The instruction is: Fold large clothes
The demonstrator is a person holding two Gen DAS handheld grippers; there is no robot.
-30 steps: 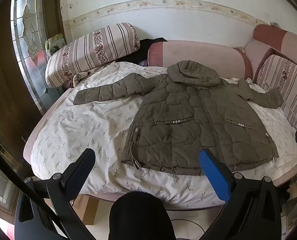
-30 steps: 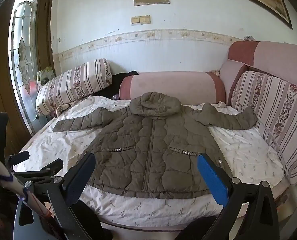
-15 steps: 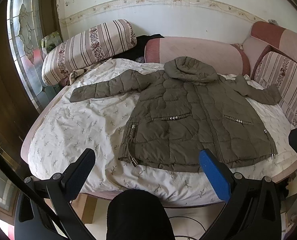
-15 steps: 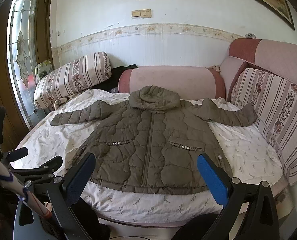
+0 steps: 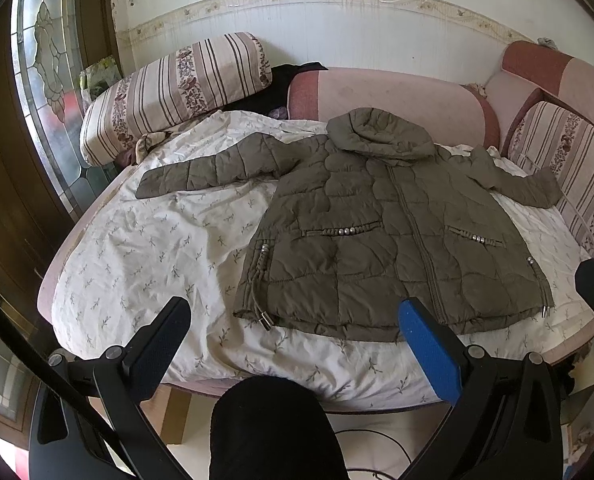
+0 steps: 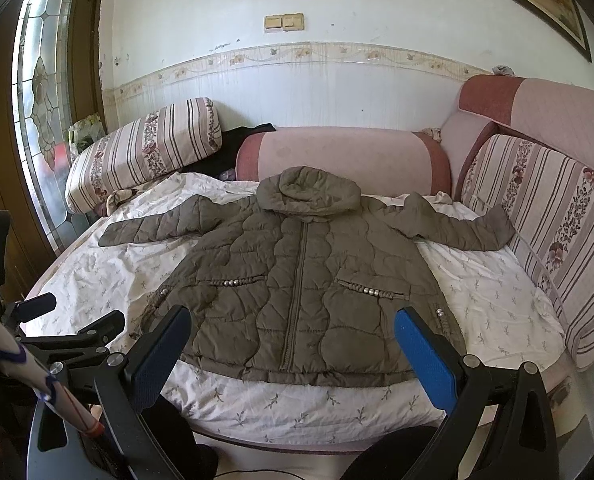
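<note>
Jacket, olive-green, quilted, padded and hooded (image 6: 297, 276), lies face up and flat on a bed covered by a white leaf-print sheet (image 5: 153, 248). Zip closed, hood toward the pink bolster cushion (image 6: 337, 156) at the wall, hem toward the near bed edge. Both sleeves are spread outward: the left sleeve (image 5: 213, 168) reaches toward the striped floral cushion (image 5: 169, 88), the right sleeve (image 6: 457, 228) toward the striped sofa back (image 6: 549, 216). No fold has been started.

Left gripper (image 5: 293, 336): fingers spread wide, nothing between them, off the near bed edge and short of the hem. Right gripper (image 6: 293, 348): likewise spread wide and empty, also short of the hem, not touching the cloth.

Governing relation: the jacket lies ahead of both grippers, its long axis, hem to hood, running away from them, and the sleeves crossing that axis. In the left wrist view the garment sits right of centre, placing the left hem corner (image 5: 253, 312) just ahead of that gripper. In the right wrist view the zip runs nearly dead centre. Judgement: each sleeve falls to the gripper on its own side; the left gripper appears marginally nearer its hem corner
</note>
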